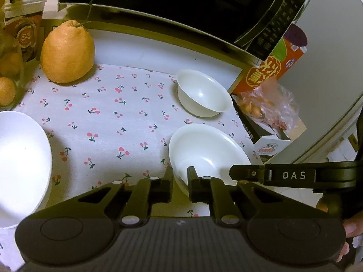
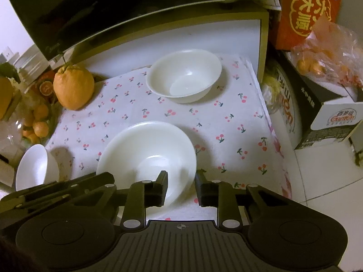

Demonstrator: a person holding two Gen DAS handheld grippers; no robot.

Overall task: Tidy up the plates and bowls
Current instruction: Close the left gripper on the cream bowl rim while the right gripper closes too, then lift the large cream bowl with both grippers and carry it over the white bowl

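Observation:
A wide white deep plate [image 1: 208, 151] [image 2: 147, 154] lies at the front right of the cherry-print cloth [image 1: 109, 122]. My left gripper [image 1: 180, 179] straddles its left rim, one finger inside and one outside, jaws narrowly apart; I cannot tell whether it grips. My right gripper [image 2: 181, 181] straddles the plate's right rim with a wider gap, open. A small white bowl [image 1: 202, 94] [image 2: 185, 76] stands behind the plate. Another white bowl [image 1: 20, 165] [image 2: 36, 167] sits at the left edge.
A large orange citrus fruit [image 1: 68, 53] [image 2: 73, 87] stands at the back left, small oranges [image 2: 37, 122] beside it. A black microwave [image 1: 181, 4] overhangs the back. An orange carton [image 2: 310, 11], a bag of fruit [image 2: 329, 54] and a water box [image 2: 335, 117] stand right.

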